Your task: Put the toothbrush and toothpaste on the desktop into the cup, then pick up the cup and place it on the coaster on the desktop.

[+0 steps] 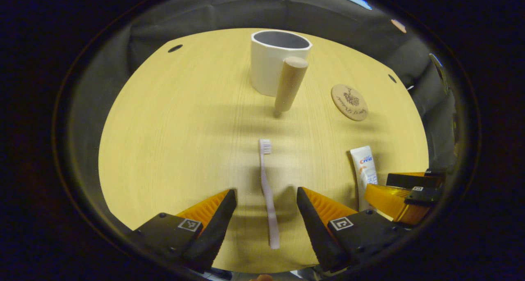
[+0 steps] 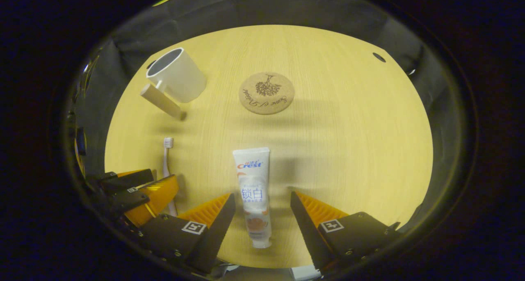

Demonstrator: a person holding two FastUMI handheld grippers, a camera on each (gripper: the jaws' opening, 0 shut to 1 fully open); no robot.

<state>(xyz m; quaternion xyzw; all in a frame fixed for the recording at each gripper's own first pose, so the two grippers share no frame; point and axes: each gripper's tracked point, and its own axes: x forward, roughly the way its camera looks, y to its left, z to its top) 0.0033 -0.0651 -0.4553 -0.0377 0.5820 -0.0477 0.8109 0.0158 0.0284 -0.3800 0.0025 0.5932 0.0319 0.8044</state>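
A pale pink toothbrush (image 1: 267, 190) lies flat on the wooden desktop, bristles pointing away. My left gripper (image 1: 266, 197) is open with a finger on each side of its handle, touching neither side. A white toothpaste tube (image 2: 253, 193) lies flat with its cap toward me, and my right gripper (image 2: 262, 201) stands open around its lower half. The white cup (image 1: 275, 61) with a wooden handle (image 1: 289, 85) stands upright at the far side. A round cork coaster (image 2: 266, 93) lies to the right of the cup (image 2: 176, 75). The toothpaste (image 1: 364, 172) and right gripper (image 1: 404, 193) sit at the right in the left gripper view.
The round wooden desktop (image 2: 348, 141) has small dark holes (image 2: 379, 57) near its far rim. Black cloth walls surround the table. The left gripper (image 2: 135, 190) sits beside the toothbrush (image 2: 168, 170) at the lower left of the right gripper view.
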